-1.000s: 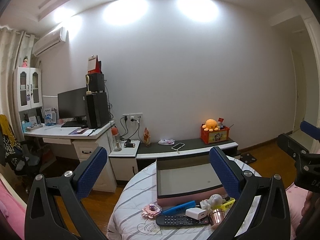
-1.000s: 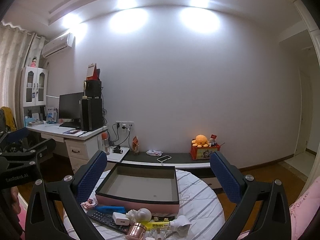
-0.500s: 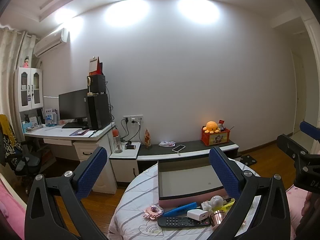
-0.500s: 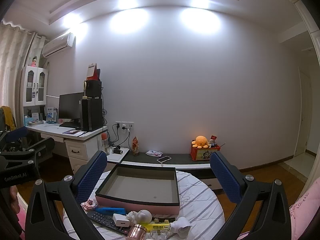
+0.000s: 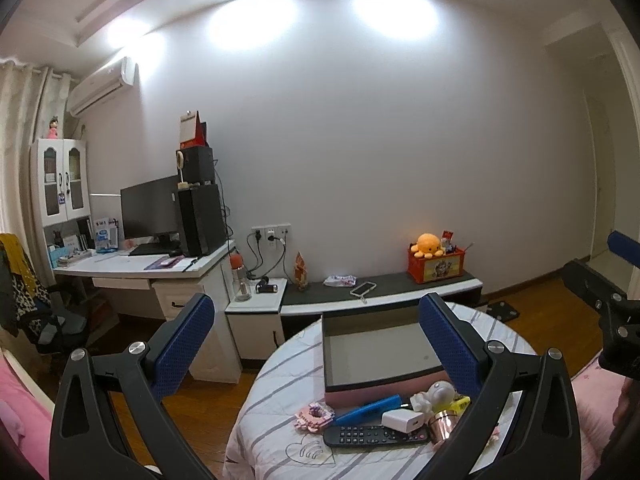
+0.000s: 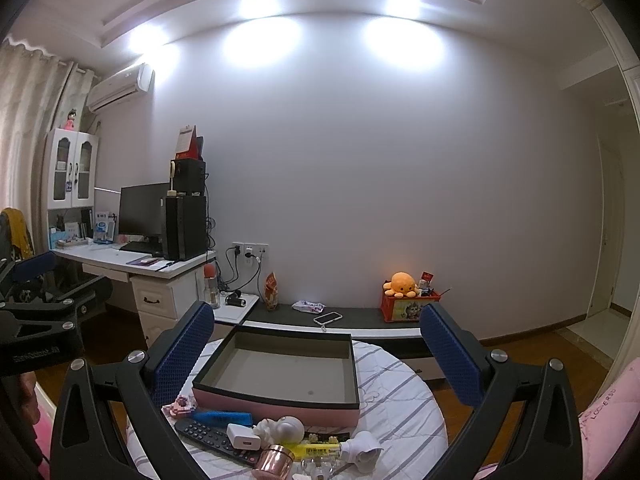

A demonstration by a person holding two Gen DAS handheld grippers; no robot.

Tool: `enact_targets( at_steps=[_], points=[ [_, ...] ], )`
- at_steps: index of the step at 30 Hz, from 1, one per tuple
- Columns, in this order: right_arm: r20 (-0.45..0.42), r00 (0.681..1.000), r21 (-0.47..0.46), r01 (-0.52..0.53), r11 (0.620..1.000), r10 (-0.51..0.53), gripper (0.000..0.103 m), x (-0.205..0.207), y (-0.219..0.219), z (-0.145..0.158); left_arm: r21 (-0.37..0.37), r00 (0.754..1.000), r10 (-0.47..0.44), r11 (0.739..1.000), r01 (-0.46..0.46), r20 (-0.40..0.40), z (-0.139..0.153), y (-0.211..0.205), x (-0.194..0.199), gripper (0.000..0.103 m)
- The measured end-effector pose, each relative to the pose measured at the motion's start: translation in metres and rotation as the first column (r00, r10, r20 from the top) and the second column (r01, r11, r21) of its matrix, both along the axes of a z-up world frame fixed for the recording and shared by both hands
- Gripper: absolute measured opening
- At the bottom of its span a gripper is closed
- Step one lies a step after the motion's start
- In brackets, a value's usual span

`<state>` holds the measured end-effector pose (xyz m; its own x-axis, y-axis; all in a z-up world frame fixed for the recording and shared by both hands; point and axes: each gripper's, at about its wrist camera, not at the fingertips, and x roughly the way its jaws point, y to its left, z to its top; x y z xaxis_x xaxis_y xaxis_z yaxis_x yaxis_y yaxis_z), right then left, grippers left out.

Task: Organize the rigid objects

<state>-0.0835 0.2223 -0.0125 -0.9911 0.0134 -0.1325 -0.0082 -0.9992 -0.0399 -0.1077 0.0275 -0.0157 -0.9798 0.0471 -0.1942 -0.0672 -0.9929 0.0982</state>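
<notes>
Rigid objects: a loose row lies on the round table, below and ahead of both my grippers: a black remote point(image 6: 216, 438), a white charger point(image 6: 242, 437), a blue bar point(image 6: 224, 417), a white figurine point(image 6: 282, 429), a copper cup point(image 6: 276, 459), a yellow marker point(image 6: 320, 449), a white plug-like piece point(image 6: 362, 449) and a pink block toy point(image 6: 182, 405).
Box: the open pink box point(image 6: 280, 400) stands just behind the row, touching or nearly touching the blue bar; its inside shows bare.
Table: the striped cloth point(image 6: 400, 408) covers the top; bare cloth lies to the right of the box.
Left gripper point(image 5: 316, 344): fingers spread wide, nothing between them; it hangs above the table with the box framed between the blue pads point(image 5: 184, 344).
Right gripper point(image 6: 316, 352): fingers likewise wide apart and holding nothing, high over the near edge of the row.
Step in hand (my judgement): the approach to a first pick; nothing sits in the box yet.
How I do it well: I take an outer, free-standing piece first, such as the copper cup or the white plug-like piece on my right side, lowering straight down so the fingers straddle it without nudging its neighbours.
Caution: the pieces lie close together; the charger rests against the remote, so a slanted descent would scatter them.
Placement: I lift clear of the box wall before lowering inside.
</notes>
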Motion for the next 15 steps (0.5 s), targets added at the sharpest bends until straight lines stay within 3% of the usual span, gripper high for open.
enact_targets(
  at_steps=[4,8,15],
  points=[
    [0.019,1.000,-0.002,0.005,1.000,-0.005,0.103,-0.003,0.003,-0.007,-0.015,0.999,-0.019,1.000,0.019,0.034,-0.010,0.006,-0.007,0.103],
    [0.059,0.998,-0.004,0.020,1.000,-0.020,0.103,-0.011,0.010,-0.021,-0.030,0.991,-0.065,0.997,0.069,0.118,-0.033,0.014,-0.022,0.103],
    [0.211,0.975,-0.002,0.072,0.997,-0.070,0.103,-0.034,0.036,-0.077,-0.071,0.942,-0.085,0.991,0.114,0.325,-0.102,0.022,-0.054,0.103]
  ],
)
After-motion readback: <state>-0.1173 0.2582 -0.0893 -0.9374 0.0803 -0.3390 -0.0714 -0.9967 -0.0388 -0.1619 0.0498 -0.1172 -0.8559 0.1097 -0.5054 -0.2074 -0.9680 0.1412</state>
